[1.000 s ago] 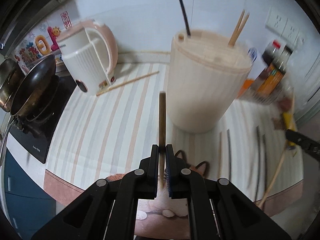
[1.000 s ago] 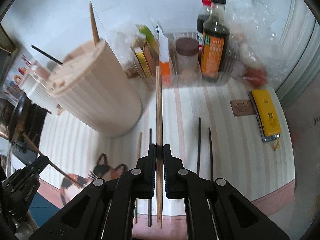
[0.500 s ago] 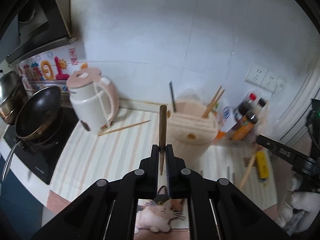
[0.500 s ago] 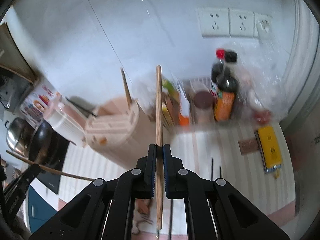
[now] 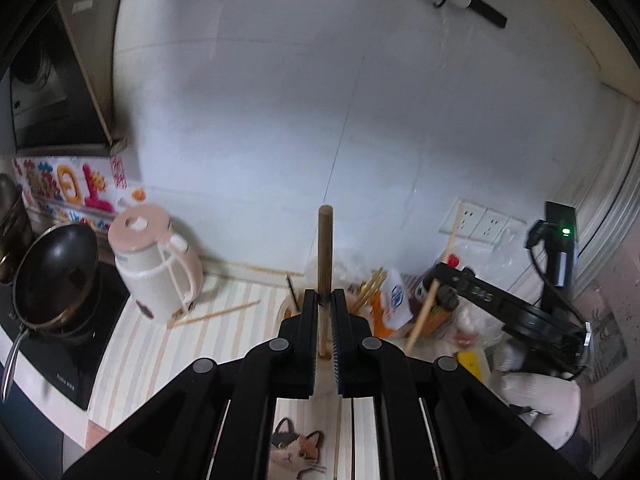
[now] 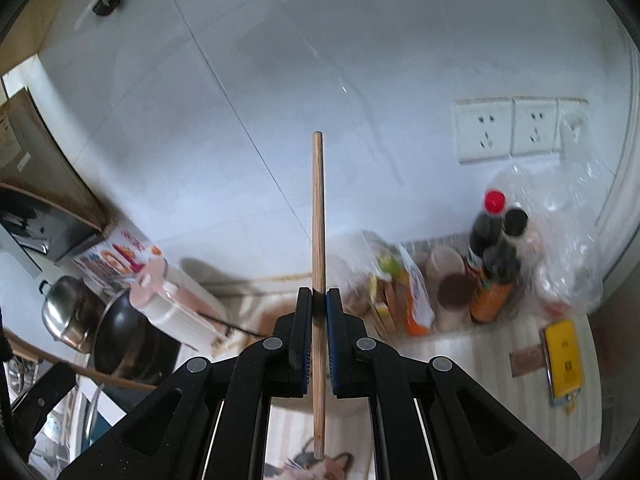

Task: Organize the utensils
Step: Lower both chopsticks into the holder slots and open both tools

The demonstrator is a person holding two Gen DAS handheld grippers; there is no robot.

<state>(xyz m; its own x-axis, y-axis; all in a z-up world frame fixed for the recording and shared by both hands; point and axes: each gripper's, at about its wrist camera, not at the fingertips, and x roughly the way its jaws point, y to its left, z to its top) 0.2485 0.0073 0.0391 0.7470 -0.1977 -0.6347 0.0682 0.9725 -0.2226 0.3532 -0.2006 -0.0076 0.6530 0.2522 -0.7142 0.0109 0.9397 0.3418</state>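
My left gripper [image 5: 325, 300] is shut on a wooden chopstick [image 5: 325, 248] that points up toward the white wall. My right gripper [image 6: 318, 300] is shut on a second wooden chopstick [image 6: 318, 216], also pointing up; it also shows at the right of the left wrist view [image 5: 430, 300]. Both are raised high above the counter. The beige utensil holder [image 5: 292, 308] sits mostly hidden behind my left fingers, with several chopsticks [image 5: 370, 288] standing in it. A loose chopstick [image 5: 214, 314] lies on the striped mat near the kettle.
A pink-and-white kettle [image 5: 154, 268] stands at the left beside a black wok [image 5: 54, 276] on the stove. Sauce bottles [image 6: 494, 264], jars and packets crowd the back right corner. A yellow phone [image 6: 564, 360] lies at the right. Wall sockets [image 6: 516, 128] are above.
Both grippers have risen well above the counter and tilted up toward the wall, each still holding its chopstick. The utensil holder has dropped low behind my left fingers.
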